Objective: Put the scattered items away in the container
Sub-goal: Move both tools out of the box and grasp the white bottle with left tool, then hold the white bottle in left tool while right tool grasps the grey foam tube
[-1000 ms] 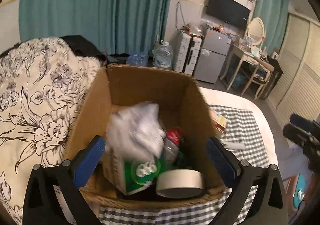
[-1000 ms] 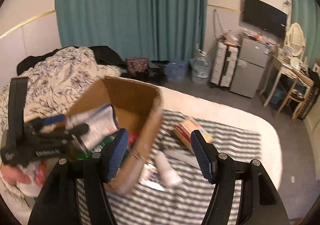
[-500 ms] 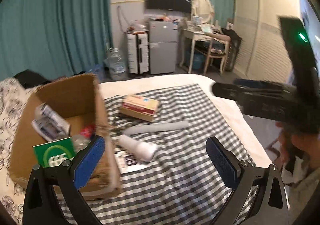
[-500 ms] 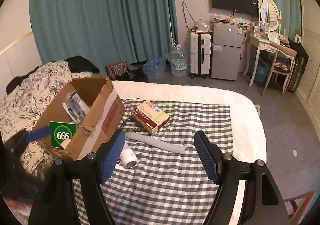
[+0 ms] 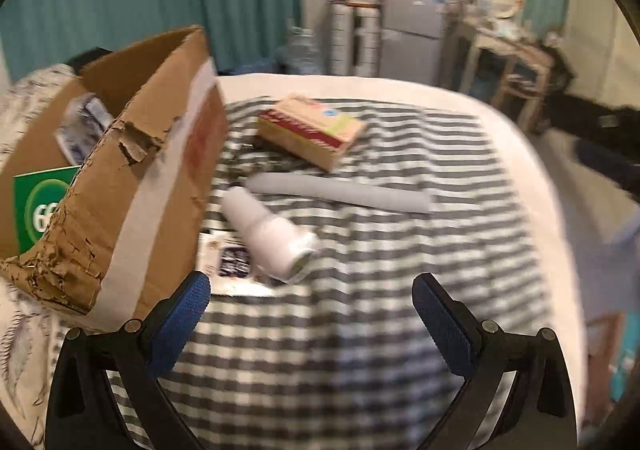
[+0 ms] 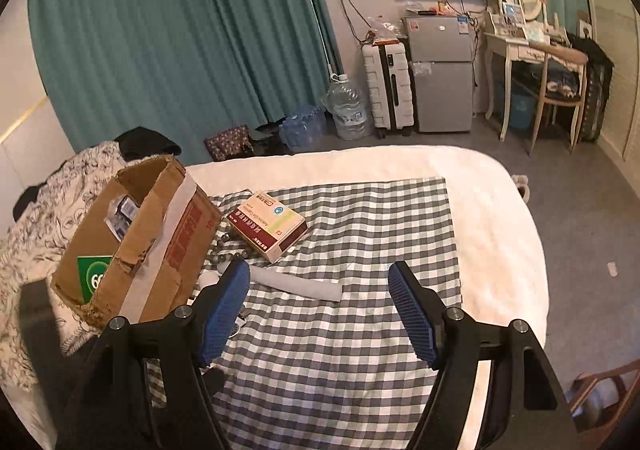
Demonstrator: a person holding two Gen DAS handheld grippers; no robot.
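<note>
Approach to the loose items

Keep both empty grippers, left gripper (image 5: pixel 310 310) and right gripper (image 6: pixel 320 306), spread wide: the bottle (image 5: pixel 270 232) beside the box (image 5: pixel 132 185) needs clearance.

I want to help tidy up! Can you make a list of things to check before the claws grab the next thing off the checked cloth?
1. Left claw open with nothing in it: ok.
2. Right claw open with nothing in it: ok.
3. Cardboard box open at the top, with room inside: ok.
4. Things still left on the checked cloth: white bottle, grey tube, medicine box, beads and a flat packet: not ok, still to tidy.
5. White bottle lying free, nothing on top of it: ok.
6. Whether the beads are strung together: cannot tell.
</note>
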